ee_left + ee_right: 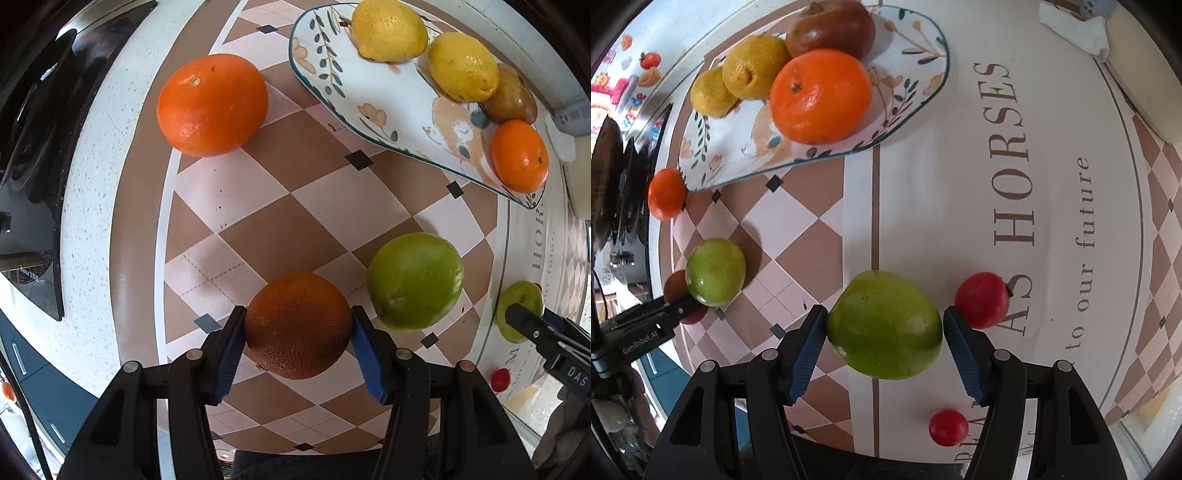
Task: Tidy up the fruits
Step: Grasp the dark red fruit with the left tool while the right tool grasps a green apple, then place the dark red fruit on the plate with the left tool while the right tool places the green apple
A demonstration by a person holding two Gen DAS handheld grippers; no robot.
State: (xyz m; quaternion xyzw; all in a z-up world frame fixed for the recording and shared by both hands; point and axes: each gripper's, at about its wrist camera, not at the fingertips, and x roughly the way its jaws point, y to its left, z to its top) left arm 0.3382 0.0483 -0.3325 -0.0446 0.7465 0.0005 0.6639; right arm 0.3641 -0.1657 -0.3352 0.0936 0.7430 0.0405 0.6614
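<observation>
My left gripper is shut on a dark, rough-skinned orange, both blue pads pressing its sides, just over the checked mat. My right gripper is shut on a green fruit above the mat's white lettered band. A second green fruit and a bright large orange lie loose on the mat. The flowered plate at the far right holds two lemons, a brown fruit and a small orange.
Two small red fruits lie on the mat beside the right gripper. A black cooktop borders the speckled white counter on the left. A white box edge stands at the far right.
</observation>
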